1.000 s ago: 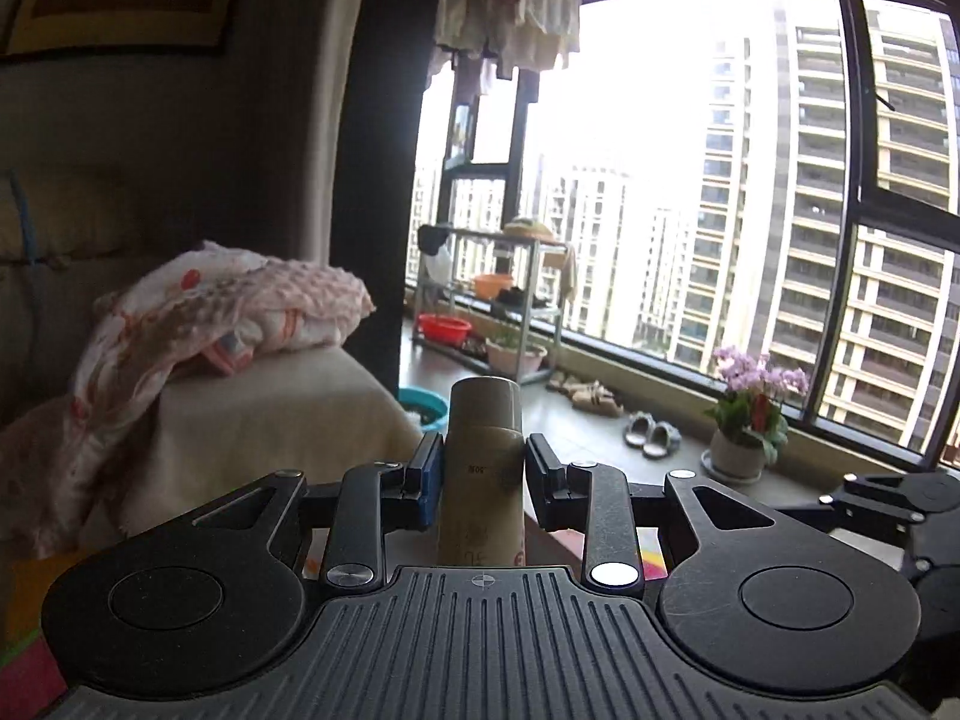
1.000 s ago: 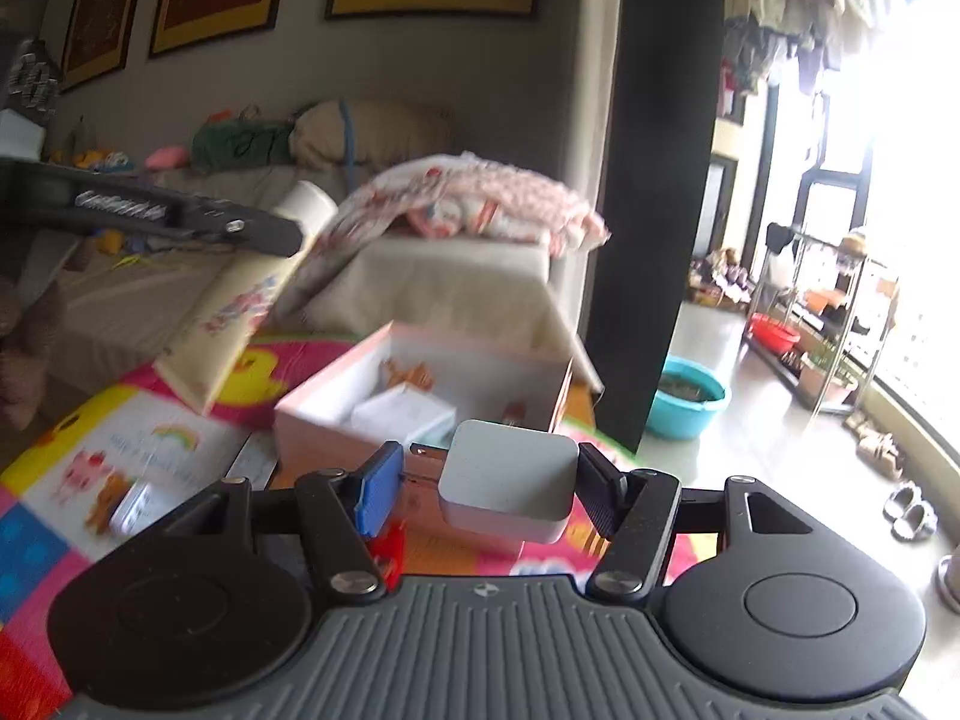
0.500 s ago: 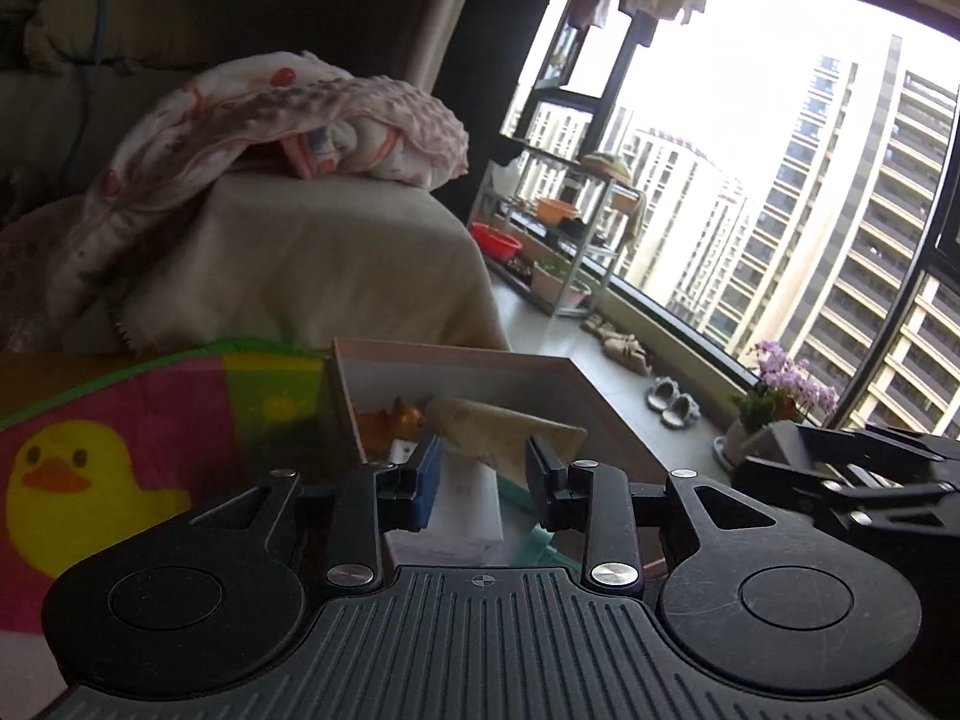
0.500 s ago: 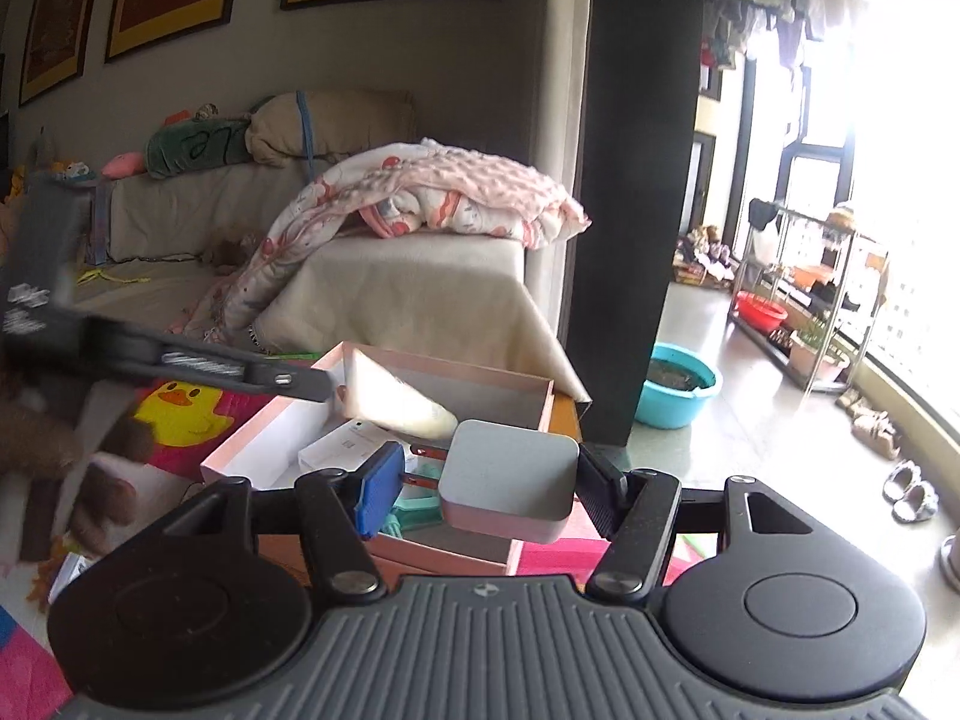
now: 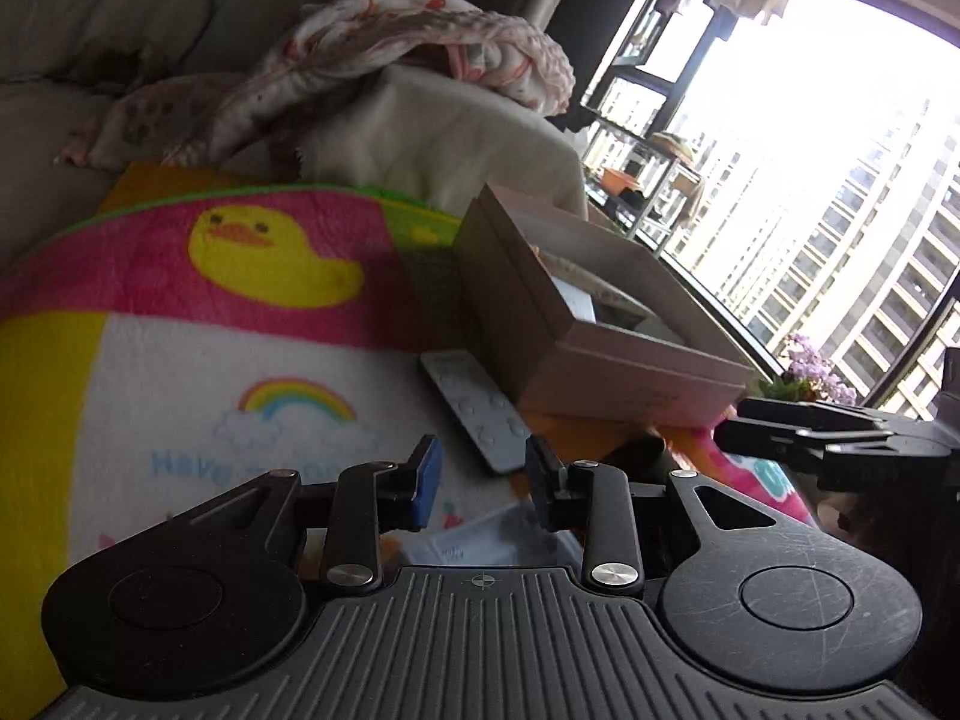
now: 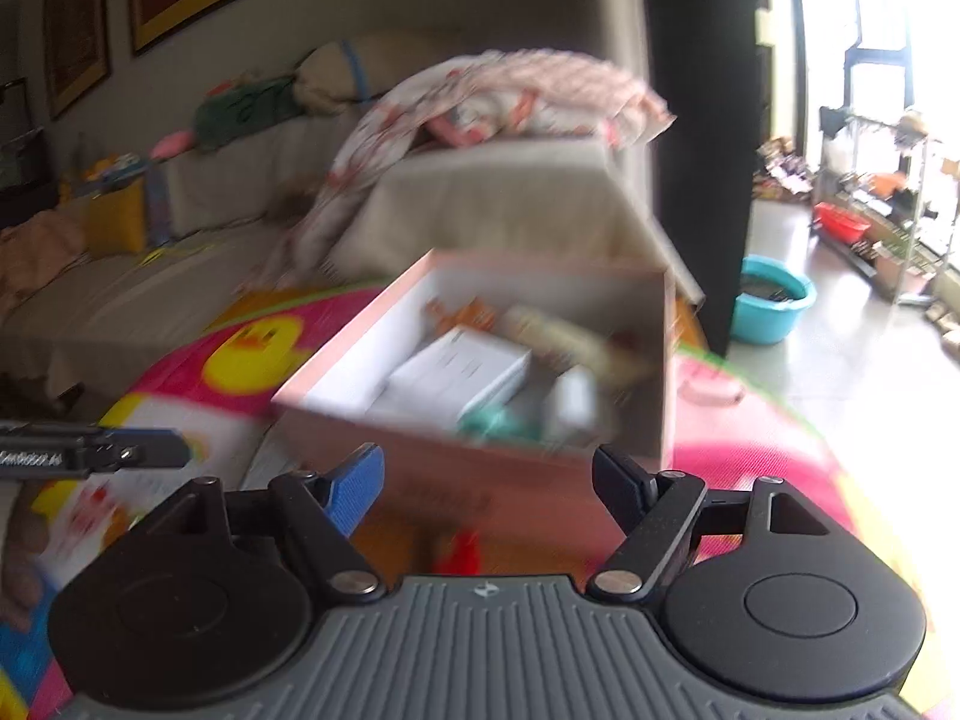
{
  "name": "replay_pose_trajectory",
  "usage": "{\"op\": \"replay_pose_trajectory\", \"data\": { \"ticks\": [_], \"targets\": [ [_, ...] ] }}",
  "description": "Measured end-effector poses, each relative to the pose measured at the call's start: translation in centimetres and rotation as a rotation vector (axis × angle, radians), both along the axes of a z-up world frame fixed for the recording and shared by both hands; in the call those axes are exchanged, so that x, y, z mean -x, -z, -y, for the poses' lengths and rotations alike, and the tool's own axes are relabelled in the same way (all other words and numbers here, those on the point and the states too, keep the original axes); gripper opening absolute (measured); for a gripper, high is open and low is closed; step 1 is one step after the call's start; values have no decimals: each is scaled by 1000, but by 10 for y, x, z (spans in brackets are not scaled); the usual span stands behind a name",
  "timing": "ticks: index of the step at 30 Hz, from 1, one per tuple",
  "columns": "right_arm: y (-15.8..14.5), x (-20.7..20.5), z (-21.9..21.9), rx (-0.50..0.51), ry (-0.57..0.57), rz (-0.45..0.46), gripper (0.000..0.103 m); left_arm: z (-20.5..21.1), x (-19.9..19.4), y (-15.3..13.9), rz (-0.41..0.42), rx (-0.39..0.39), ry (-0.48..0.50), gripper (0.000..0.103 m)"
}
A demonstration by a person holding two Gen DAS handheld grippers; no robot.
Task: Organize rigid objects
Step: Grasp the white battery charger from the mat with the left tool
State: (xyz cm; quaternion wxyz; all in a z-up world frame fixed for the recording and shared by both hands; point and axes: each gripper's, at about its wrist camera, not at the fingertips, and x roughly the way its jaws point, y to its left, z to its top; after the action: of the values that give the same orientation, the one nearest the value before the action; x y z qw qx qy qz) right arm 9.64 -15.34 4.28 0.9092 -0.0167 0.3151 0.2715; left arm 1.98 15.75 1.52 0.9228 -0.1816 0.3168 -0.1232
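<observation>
- Now, the play mat [image 5: 180,360] with the duck and rainbow is the working ground; what is left to tidy lies on its near part, so the next pick should start there
- The pink box [image 6: 480,468] stands open on the far right of the mat and already holds a white carton [image 6: 456,372] and a tube [image 6: 558,330], with more beside them too blurred to name; new pieces are best laid flat in the free left part
- The right gripper [image 6: 489,480] hangs at the box's near wall; its jaws have just been opening, the fingers are spread wide and nothing is between them, so it should lift clear before swinging left
- The left gripper [image 5: 483,480] points down at the mat, its fingers a narrow gap apart and empty; I judge it needs to spread more before closing
- The remote control [image 5: 474,414] lies flat, just beside the box's near left corner and beyond the left fingertips; pinch it across its narrow width
- A small pale packet [image 5: 492,540] lies nearer, partly hidden under the fingers
</observation>
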Motion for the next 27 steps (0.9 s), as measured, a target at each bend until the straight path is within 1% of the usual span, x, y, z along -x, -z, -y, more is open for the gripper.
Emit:
{"op": "replay_pose_trajectory", "data": {
  "ticks": [2,5,7,8,10,11,12,13,14,16,18,22,23,25,27],
  "targets": [
    [8,17,-11,7,-77,-16,79,-1,9,3,-4,1,-8,34],
    [17,38,-39,61,-176,12,79,-3,12,3,0,13,-23,34],
    [22,45,-57,109,-208,51,79,-2,11,0,-3,13,-26,34],
    [23,47,-63,117,-211,63,79,-1,9,-1,-8,11,-25,34],
    [25,44,-69,100,-213,43,78,2,0,-4,-20,-1,-36,34],
    [26,43,-69,88,-212,24,69,2,-6,-6,-22,-4,-43,34],
    [26,42,-68,85,-200,18,57,3,-10,-7,-18,-5,-47,34],
    [26,43,-67,89,-191,14,51,2,-17,-9,-15,-8,-52,34],
    [26,43,-64,86,-183,8,48,2,-29,-10,-13,-15,-61,34],
    [26,49,-55,59,-168,-13,47,0,-51,-12,-20,-32,-81,34],
    [27,59,-48,54,-150,-6,47,0,-78,-10,-39,-54,-96,34],
    [34,80,-40,40,-131,23,51,12,-121,2,-95,-155,-82,34],
    [35,84,-38,37,-131,32,51,15,-128,7,-116,-173,-67,34],
    [35,88,-36,35,-139,47,51,21,-129,10,-95,-203,-41,33],
    [35,86,-33,13,-141,39,52,24,-124,9,-91,-216,5,32]
  ]
}}
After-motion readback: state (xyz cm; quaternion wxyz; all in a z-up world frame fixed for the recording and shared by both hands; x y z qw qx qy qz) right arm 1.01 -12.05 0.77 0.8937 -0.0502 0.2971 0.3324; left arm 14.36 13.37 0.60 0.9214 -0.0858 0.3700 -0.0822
